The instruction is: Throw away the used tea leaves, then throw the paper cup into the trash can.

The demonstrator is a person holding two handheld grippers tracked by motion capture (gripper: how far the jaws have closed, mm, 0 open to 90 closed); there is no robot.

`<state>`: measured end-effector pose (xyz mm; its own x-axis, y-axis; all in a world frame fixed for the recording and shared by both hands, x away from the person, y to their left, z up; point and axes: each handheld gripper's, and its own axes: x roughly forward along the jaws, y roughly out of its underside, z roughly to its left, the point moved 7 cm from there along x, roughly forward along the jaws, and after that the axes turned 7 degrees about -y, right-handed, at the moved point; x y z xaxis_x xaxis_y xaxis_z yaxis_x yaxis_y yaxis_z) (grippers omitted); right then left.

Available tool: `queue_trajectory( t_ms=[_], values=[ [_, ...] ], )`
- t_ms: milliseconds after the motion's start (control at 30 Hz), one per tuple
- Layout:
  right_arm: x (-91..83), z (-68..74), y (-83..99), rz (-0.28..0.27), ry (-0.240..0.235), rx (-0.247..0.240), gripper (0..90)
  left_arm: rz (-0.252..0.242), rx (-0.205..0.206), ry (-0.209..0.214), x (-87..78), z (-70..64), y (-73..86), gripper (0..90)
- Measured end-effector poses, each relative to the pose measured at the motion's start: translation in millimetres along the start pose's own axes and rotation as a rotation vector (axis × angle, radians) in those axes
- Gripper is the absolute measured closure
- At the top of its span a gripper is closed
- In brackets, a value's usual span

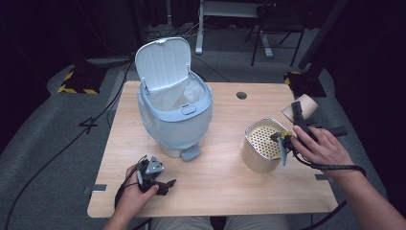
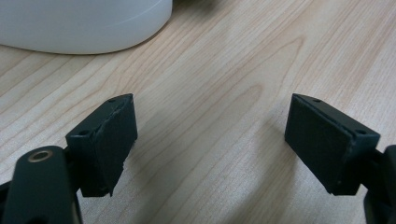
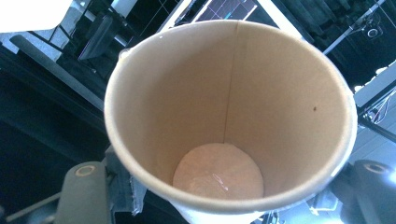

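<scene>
A brown paper cup [image 1: 309,104] is held tilted over the table's right edge, with my right gripper [image 1: 298,115] shut on it. In the right gripper view I look straight into the cup [image 3: 229,107], which is empty, its wall pinched between the two jaws. My left gripper [image 1: 163,184] rests low at the table's front left, open, with bare wood between its pads [image 2: 107,140]. A light-blue pedal bin [image 1: 174,115] stands at the middle left with its lid [image 1: 163,62] swung up. Its pale base [image 2: 84,23] lies just beyond the left gripper.
A metal canister [image 1: 261,146] with a perforated insert stands on the wooden table [image 1: 225,187], just left of the right hand. The bin's pedal [image 1: 190,153] sticks out toward me. A cable hole [image 1: 242,95] sits near the far edge. Chair and desk legs stand on the floor behind.
</scene>
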<state>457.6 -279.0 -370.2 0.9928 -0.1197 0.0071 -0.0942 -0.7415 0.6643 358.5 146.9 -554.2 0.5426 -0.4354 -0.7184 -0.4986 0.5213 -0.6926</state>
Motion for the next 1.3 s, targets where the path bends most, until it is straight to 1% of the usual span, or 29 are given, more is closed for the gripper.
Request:
queue_trajectory(
  t_ms=[133,200,267,300,333,367,400,433,467,500,533,567,600,633,767,800,833,867,967,1000,1033,1067,1100,1133,1167,1200,1233,1267,1300],
  values=[
    [-0.5,-0.5,1.1,-0.008,-0.006,0.041,31.2,0.000,0.000,0.000,0.0,0.0,0.0,17.6],
    [-0.3,-1.0,1.2,-0.012,-0.006,0.047,31.2,-0.001,-0.001,0.000,0.1,-0.1,-0.1,17.6],
    [0.7,-2.0,2.5,-0.047,-0.035,0.130,30.9,0.000,0.000,0.000,0.0,0.0,0.0,17.6],
    [1.2,-2.4,3.7,-0.065,-0.058,0.187,30.7,0.000,-0.001,0.000,0.0,0.0,0.0,17.5],
    [1.2,-2.4,3.7,-0.065,-0.058,0.187,30.7,0.000,-0.001,0.000,0.0,0.0,0.0,17.5],
    [2.5,-3.0,6.4,-0.103,-0.102,0.300,30.4,0.000,-0.001,0.001,0.0,0.0,0.0,17.5],
    [2.5,-3.0,6.4,-0.103,-0.102,0.300,30.4,0.000,-0.001,0.001,0.0,0.0,0.0,17.4],
    [3.7,-4.4,10.2,-0.129,-0.132,0.390,30.2,0.000,-0.001,0.001,0.0,0.0,0.0,17.3],
    [3.7,-4.4,10.2,-0.129,-0.132,0.390,30.2,0.000,-0.001,0.001,0.0,0.0,0.0,17.3],
    [5.1,-5.9,13.5,-0.165,-0.164,0.479,30.0,0.000,-0.001,0.001,0.0,0.0,0.0,17.4],
    [5.1,-5.9,13.5,-0.165,-0.164,0.479,30.0,0.000,-0.001,0.001,0.0,0.0,0.0,17.4],
    [6.4,-7.1,16.6,-0.195,-0.202,0.557,29.9,0.000,-0.001,0.002,0.0,-0.1,0.0,17.4],
    [6.4,-7.1,16.6,-0.195,-0.202,0.557,29.9,0.000,-0.001,0.002,0.0,-0.1,0.0,17.4],
    [8.0,-7.1,18.5,-0.226,-0.240,0.632,29.8,0.000,-0.001,0.001,0.0,0.0,0.0,17.3],
    [8.2,-3.5,14.8,-0.347,-0.384,0.892,29.4,0.000,-0.001,0.002,0.0,0.0,0.0,17.2],
    [8.2,-3.5,14.8,-0.347,-0.384,0.892,29.4,0.000,-0.001,0.002,0.0,0.0,0.0,17.2],
    [6.9,-2.2,12.5,-0.402,-0.467,1.039,29.3,0.001,0.004,0.005,0.2,-0.1,-0.1,16.7],
    [6.1,-2.5,11.8,-0.424,-0.496,1.119,29.3,0.001,0.004,0.005,0.2,-0.1,-0.1,16.6],
    [4.1,-4.8,12.9,-0.481,-0.580,1.317,28.9,0.004,0.009,0.013,1.0,0.1,-0.8,15.9],
    [4.1,-4.8,12.9,-0.481,-0.580,1.317,28.9,0.004,0.009,0.013,1.0,0.1,-0.8,15.6],
    [2.4,-6.4,14.2,-0.521,-0.640,1.439,28.8,0.005,0.011,0.015,1.7,0.2,-1.5,15.4],
    [2.4,-6.4,14.2,-0.521,-0.640,1.439,28.8,0.005,0.011,0.015,1.7,0.2,-1.5,15.2],
    [1.1,-7.8,15.7,-0.556,-0.697,1.554,28.9,0.004,0.018,0.015,2.2,0.7,-1.9,15.1],
    [1.1,-7.8,15.7,-0.556,-0.697,1.554,28.9,0.004,0.018,0.015,2.2,0.7,-1.9,15.1],
    [0.3,-8.8,16.6,-0.594,-0.755,1.648,28.9,0.004,0.018,0.015,2.5,0.9,-2.2,15.1],
    [0.3,-8.8,16.6,-0.594,-0.755,1.648,28.9,0.004,0.018,0.015,2.5,0.9,-2.2,15.1],
    [-0.2,-10.2,17.0,-0.633,-0.808,1.721,28.9,0.004,0.016,0.019,2.8,0.5,-2.4,15.1],
    [-0.2,-10.2,17.0,-0.633,-0.808,1.721,28.9,0.004,0.016,0.019,2.8,0.5,-2.4,15.1],
    [-0.9,-11.6,16.8,-0.657,-0.833,1.753,28.9,0.003,0.015,0.018,2.8,0.5,-2.4,15.1]
  ],
)
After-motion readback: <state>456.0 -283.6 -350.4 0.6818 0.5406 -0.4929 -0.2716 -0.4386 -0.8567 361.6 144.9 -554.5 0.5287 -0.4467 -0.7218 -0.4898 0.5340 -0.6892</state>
